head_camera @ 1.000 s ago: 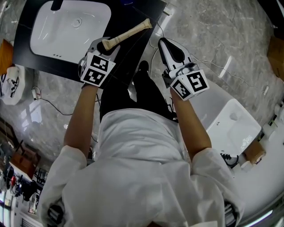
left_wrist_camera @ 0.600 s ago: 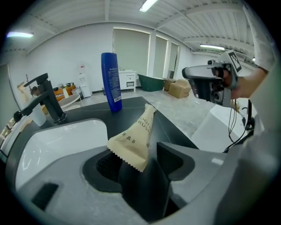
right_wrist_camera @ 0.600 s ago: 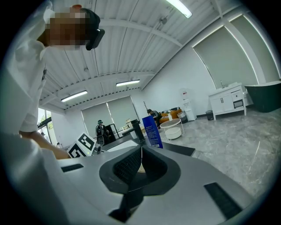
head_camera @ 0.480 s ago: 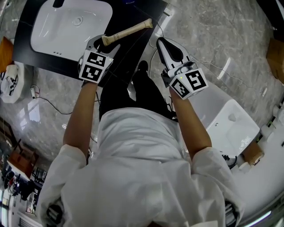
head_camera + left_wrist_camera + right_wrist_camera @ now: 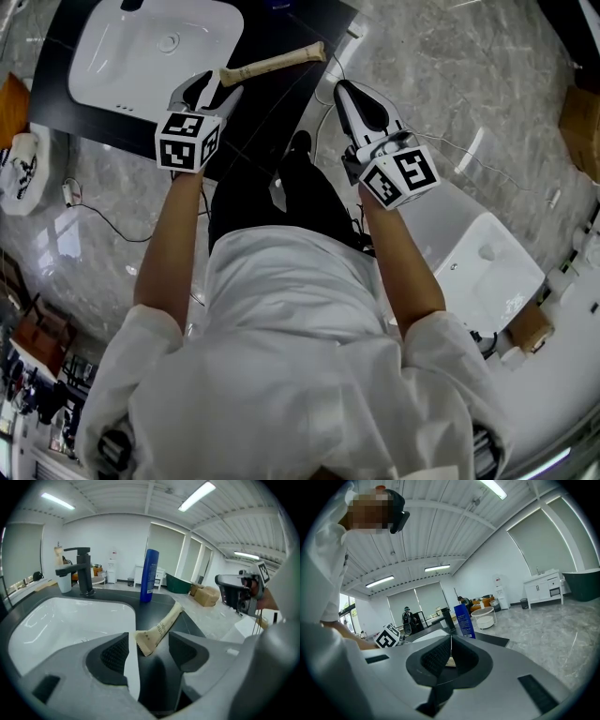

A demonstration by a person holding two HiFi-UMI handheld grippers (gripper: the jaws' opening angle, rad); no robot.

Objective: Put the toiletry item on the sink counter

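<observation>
In my head view the tap (image 5: 79, 571) is cut off. The right gripper's (image 5: 449, 656) fingers are clenched together, empty. The left gripper's (image 5: 147, 648) fingers have just been spreading and stand released. The sachet (image 5: 158, 630) lies untouched between them, on the counter (image 5: 272, 108) along its right edge.

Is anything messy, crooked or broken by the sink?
Nothing is spilled or broken. The beige packet just lies slanted across the black counter beside the white sink, not lined up with its edges. The blue bottle stands straight.
</observation>
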